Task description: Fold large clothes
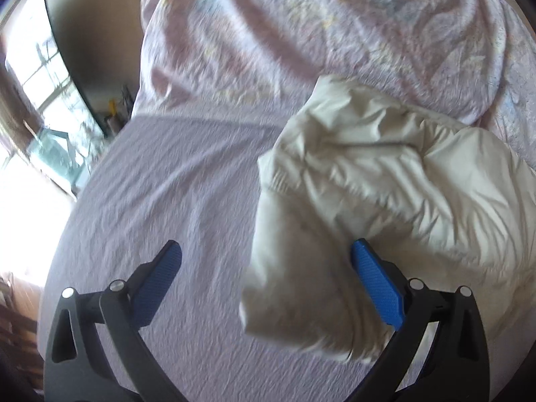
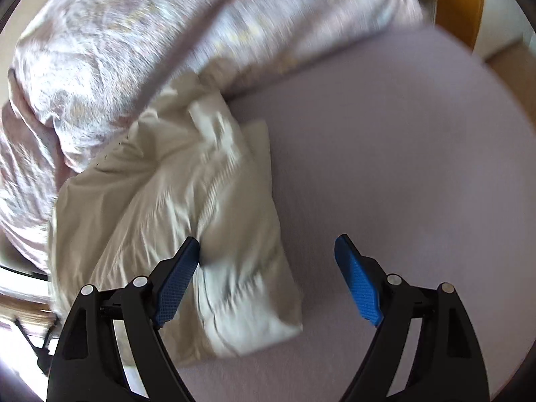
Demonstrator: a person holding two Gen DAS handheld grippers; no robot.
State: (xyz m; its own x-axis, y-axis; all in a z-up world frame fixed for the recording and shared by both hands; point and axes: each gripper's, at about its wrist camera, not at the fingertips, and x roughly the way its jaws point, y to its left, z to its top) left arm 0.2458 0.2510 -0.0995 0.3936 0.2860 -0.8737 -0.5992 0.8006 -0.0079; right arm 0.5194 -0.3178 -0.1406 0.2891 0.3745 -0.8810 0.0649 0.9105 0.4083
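My left gripper [image 1: 266, 251] is wide open, blue pads far apart, nothing pinched. Its right pad [image 1: 375, 284] sits at the edge of the cream jacket [image 1: 368, 184], whether it touches the cloth I can't tell; the left pad hangs over bare sheet. My right gripper [image 2: 268, 248] is also spread wide, nothing clamped. Its left pad [image 2: 177, 288] is up against the jacket's [image 2: 187, 194] side w/ cloth bulging between the fingers, right pad over bare sheet.

The jacket lies bunched in a puffy, creased heap on the lilac bedsheet [image 1: 160, 181], approx. mid-bed. Just behind the jacket, touching its far edge, is a crumpled pinkish duvet [image 1: 268, 33]. Past the sheet's far right corner in the right view, a wooden bed frame [image 2: 469, 6]. Both views are motion-blurred.
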